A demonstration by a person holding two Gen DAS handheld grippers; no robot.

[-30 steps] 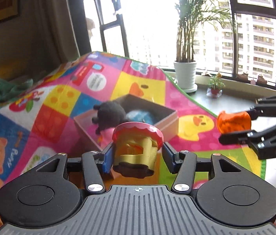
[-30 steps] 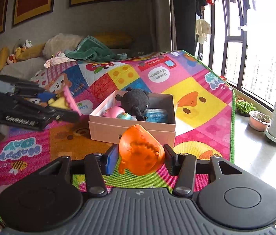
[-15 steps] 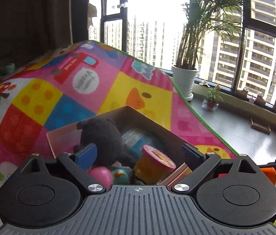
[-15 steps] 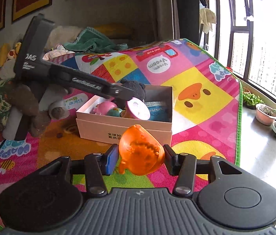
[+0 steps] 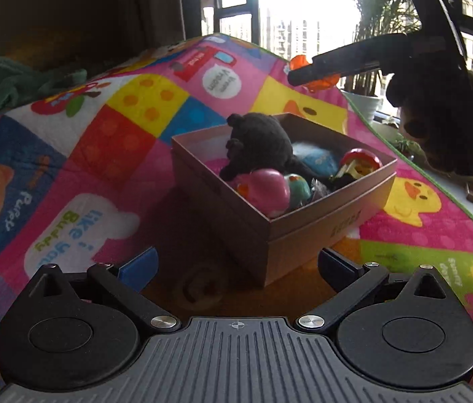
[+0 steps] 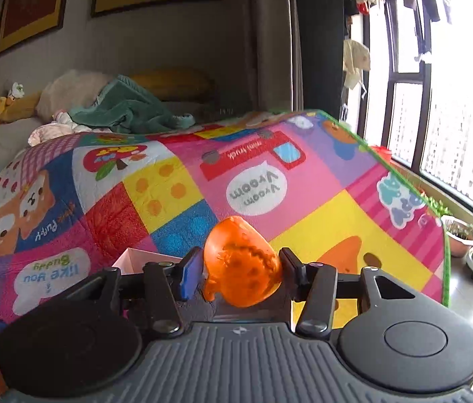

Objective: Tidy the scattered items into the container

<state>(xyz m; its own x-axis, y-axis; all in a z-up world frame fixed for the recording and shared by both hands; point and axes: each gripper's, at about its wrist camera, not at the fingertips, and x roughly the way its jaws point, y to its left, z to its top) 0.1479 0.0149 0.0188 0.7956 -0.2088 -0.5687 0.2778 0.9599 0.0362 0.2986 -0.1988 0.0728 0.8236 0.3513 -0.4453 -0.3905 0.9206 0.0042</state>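
Colourful play mat (image 5: 129, 141), orange toy (image 6: 241, 262) clamped in right tool (image 6: 239, 268)

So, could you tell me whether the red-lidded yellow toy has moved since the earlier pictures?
Yes. It was clamped in the left gripper short of the box; it now lies inside the box, as the red-lidded yellow toy, the jaws having just opened.

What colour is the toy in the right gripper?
Translucent orange toy, held between the right gripper jaws; clearest in the right wrist view.
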